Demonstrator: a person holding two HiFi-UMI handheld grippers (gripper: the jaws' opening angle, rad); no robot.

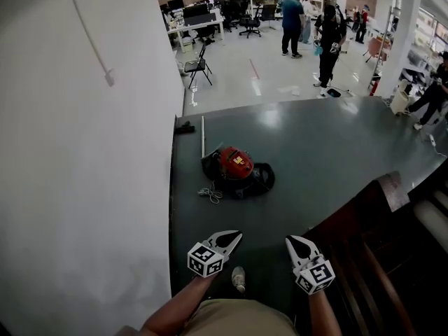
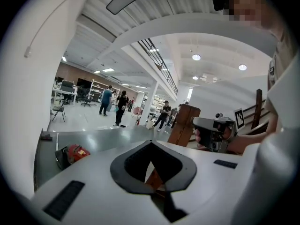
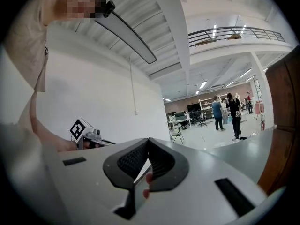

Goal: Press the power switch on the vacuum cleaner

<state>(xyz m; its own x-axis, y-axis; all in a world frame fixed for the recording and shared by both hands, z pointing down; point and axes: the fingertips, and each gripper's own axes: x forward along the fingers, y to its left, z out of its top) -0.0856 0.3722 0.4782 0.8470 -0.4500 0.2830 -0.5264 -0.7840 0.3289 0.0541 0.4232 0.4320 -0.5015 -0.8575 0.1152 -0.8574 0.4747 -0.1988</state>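
Observation:
A red and black vacuum cleaner (image 1: 235,168) lies on the dark green floor (image 1: 315,159), well ahead of both grippers. It also shows low at the left of the left gripper view, as a small vacuum cleaner (image 2: 74,153). My left gripper (image 1: 236,235) is held low near my body, its jaws closed to a point with nothing between them. My right gripper (image 1: 290,240) hangs beside it, also closed and empty. Both are far short of the vacuum. The power switch cannot be made out at this distance.
A white wall (image 1: 84,173) runs along the left. A coiled cord (image 1: 210,194) and a white tube (image 1: 203,137) lie by the vacuum. A wooden stair rail (image 1: 364,236) stands at the right. Several people (image 1: 327,44) and a chair (image 1: 198,66) are far back.

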